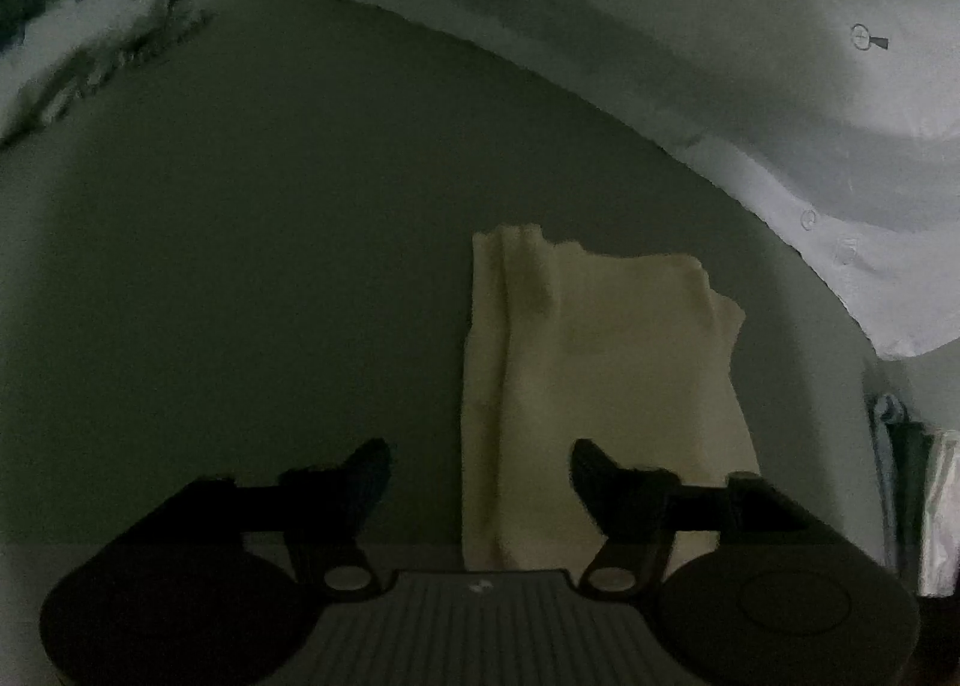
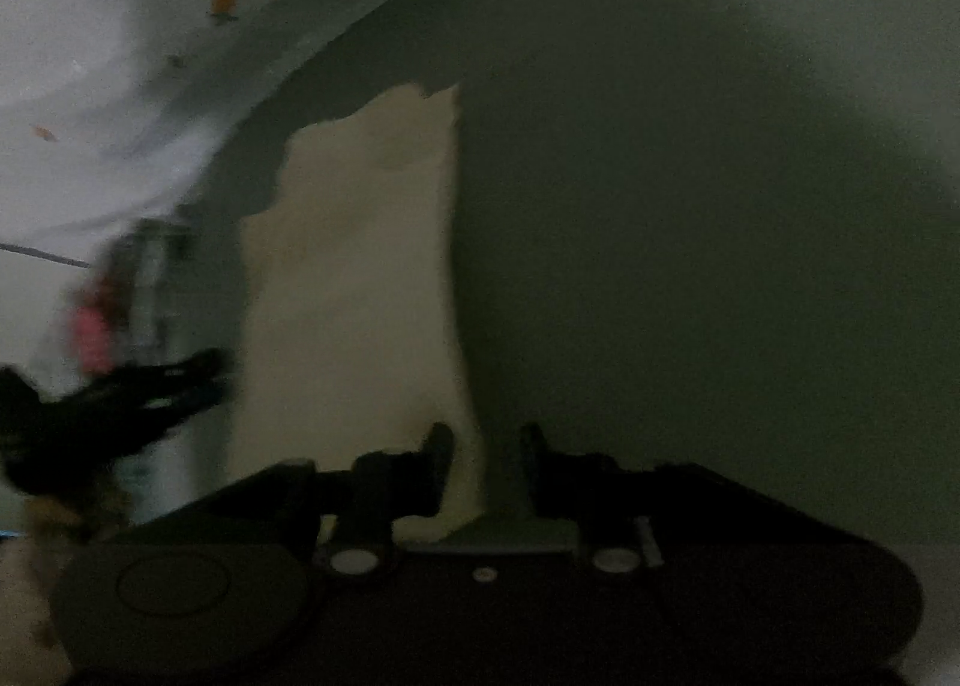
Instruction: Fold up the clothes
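While both grippers point down at the bedding:
Left gripper [image 1: 480,470]: jaws wide apart, nothing between them.
Right gripper [image 2: 487,458]: jaws narrow, a small gap, nothing pinched.
Cream cloth [image 1: 600,386]: folded flat on the green sheet [image 1: 270,266], just ahead of both grippers.
White patterned sheet [image 1: 780,56]: beyond.
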`<action>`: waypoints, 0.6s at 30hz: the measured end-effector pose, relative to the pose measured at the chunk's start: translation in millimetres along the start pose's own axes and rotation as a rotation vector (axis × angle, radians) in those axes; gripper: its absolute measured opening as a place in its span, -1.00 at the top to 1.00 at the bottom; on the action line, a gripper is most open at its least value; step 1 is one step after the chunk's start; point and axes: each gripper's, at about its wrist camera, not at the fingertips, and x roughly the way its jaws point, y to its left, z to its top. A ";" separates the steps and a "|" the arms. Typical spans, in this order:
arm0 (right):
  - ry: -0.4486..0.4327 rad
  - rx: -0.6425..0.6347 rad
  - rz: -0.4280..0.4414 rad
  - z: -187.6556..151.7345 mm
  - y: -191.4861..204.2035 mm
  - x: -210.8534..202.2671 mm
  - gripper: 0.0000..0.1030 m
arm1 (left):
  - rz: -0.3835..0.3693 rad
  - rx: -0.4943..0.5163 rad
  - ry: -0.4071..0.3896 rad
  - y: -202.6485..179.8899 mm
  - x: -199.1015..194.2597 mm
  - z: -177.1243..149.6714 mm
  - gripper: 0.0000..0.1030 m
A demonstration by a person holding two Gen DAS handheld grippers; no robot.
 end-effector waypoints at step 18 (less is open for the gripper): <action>-0.001 -0.134 0.019 74.7 61.9 72.0 -0.53 | -0.158 0.052 -0.028 -1.7 52.0 28.4 -0.72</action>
